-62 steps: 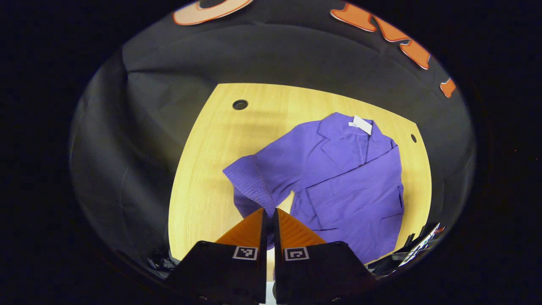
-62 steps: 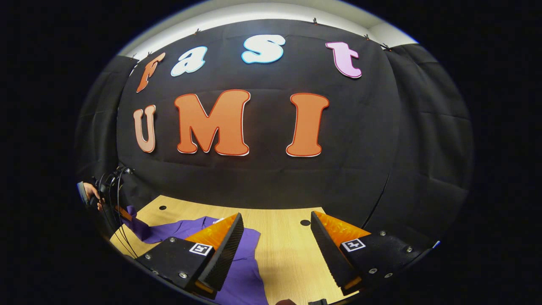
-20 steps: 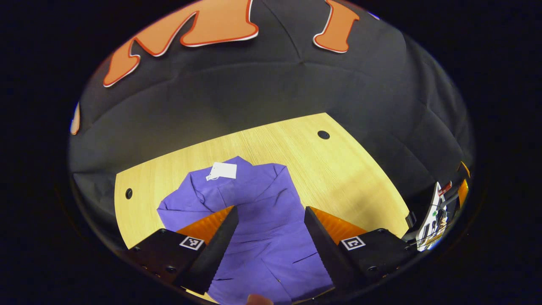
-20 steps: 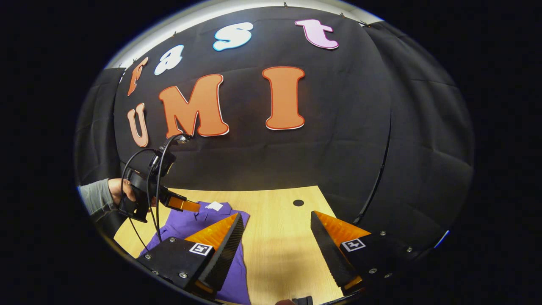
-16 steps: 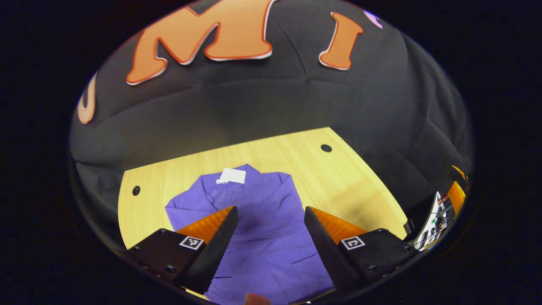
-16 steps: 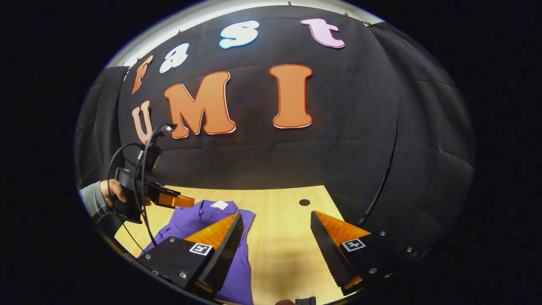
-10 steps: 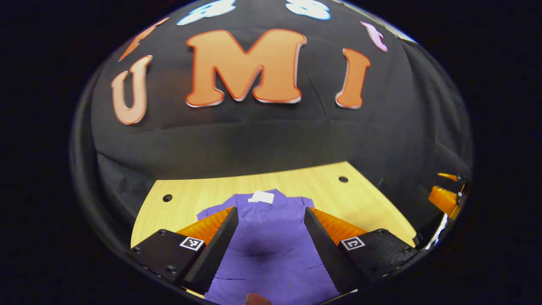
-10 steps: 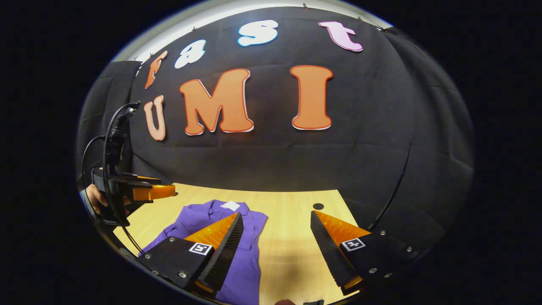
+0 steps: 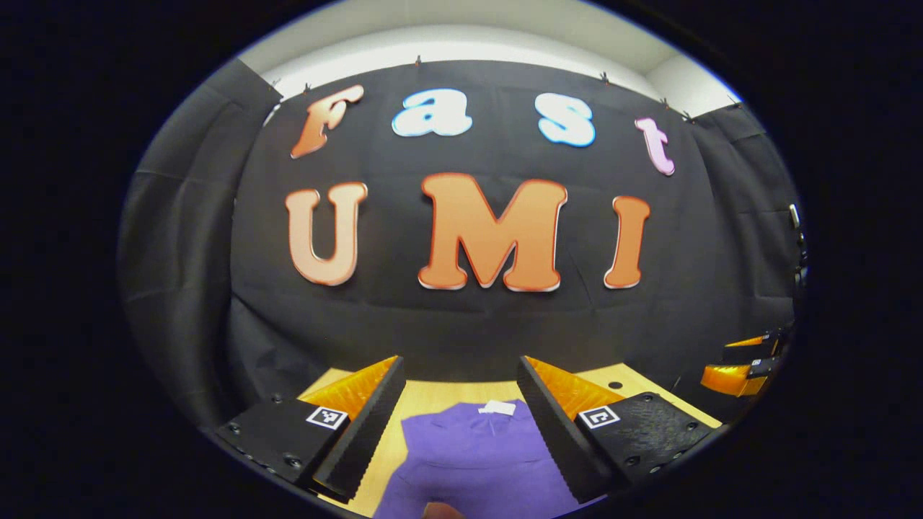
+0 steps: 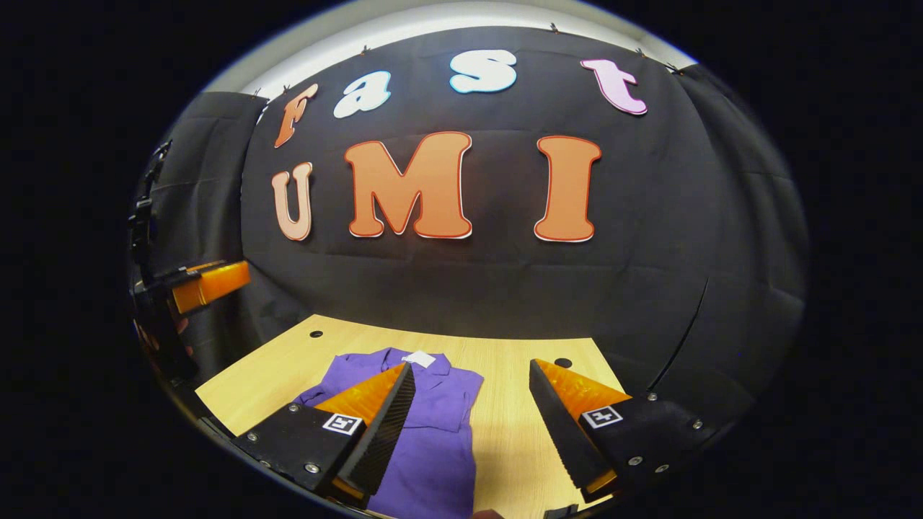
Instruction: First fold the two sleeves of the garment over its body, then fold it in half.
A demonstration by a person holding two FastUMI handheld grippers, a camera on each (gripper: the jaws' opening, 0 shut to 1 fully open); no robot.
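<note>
Nearest in the left gripper view: left gripper [image 9: 458, 404], jaws spread wide apart and holding nothing, raised off the surface and aimed nearly level at the back wall. Directly ahead and below, between its 2 fingers: purple garment [image 9: 476, 461], lying flat, collar end with a white tag [image 9: 497, 408] pointing away toward the wall, hem end running off under the camera. Long axis thus in line with the left gripper's forward direction.

Nearest in the right gripper view: right gripper [image 10: 470, 404], jaws likewise gaping and empty, held above the wooden surface [image 10: 274, 360]. Garment [image 10: 433, 440] here lying off to the left of centre, partly behind the left-hand finger, bare wood under the gap between the fingers. Same near-to-far run: hem close, collar and tag far. Outline narrow with fairly straight side edges, no sleeve seen sticking out, so probably both sleeves already laid over the body and the fold in half still to do.

For that fold, the likely way: bringing 1 end over the other along the long axis. Left gripper squarely over the garment, hence better placed; right gripper needing to shift toward its own left to reach the edge on its side. Both needing to tip downward first.

Farther off: the other gripper at the left rim of the right gripper view, high above the surface.
</note>
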